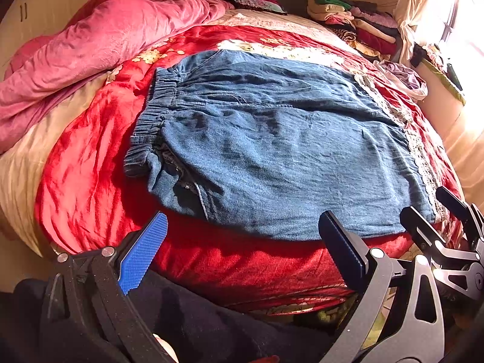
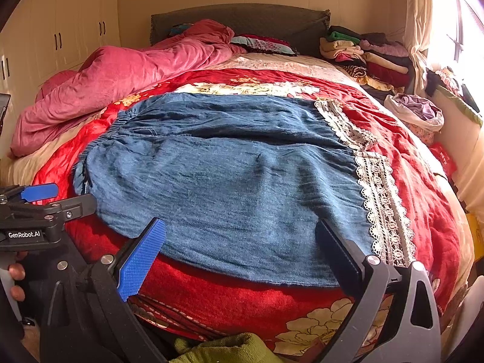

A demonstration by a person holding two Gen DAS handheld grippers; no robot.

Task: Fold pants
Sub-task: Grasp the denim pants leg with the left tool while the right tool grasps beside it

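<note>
Blue denim pants (image 1: pixel 272 151) (image 2: pixel 224 178) lie flat on a red flowered blanket (image 1: pixel 90 166) (image 2: pixel 242 296). Their elastic waistband (image 1: pixel 151 115) (image 2: pixel 99 139) is to the left and the lace-trimmed hems (image 2: pixel 381 208) (image 1: pixel 420 154) to the right. My left gripper (image 1: pixel 242 242) (image 2: pixel 59 198) hovers open at the pants' near edge by the waistband side, holding nothing. My right gripper (image 2: pixel 242 251) (image 1: pixel 435 214) is open too, over the near edge toward the hem side, with only cloth below its fingers.
A crumpled pink duvet (image 2: pixel 115 84) fills the bed's back left. Stacked folded clothes (image 2: pixel 369 54) sit at the back right by the headboard (image 2: pixel 242 18). A bundle of purple garments (image 2: pixel 420 112) lies at the right edge. A hand (image 2: pixel 15 275) holds the left gripper.
</note>
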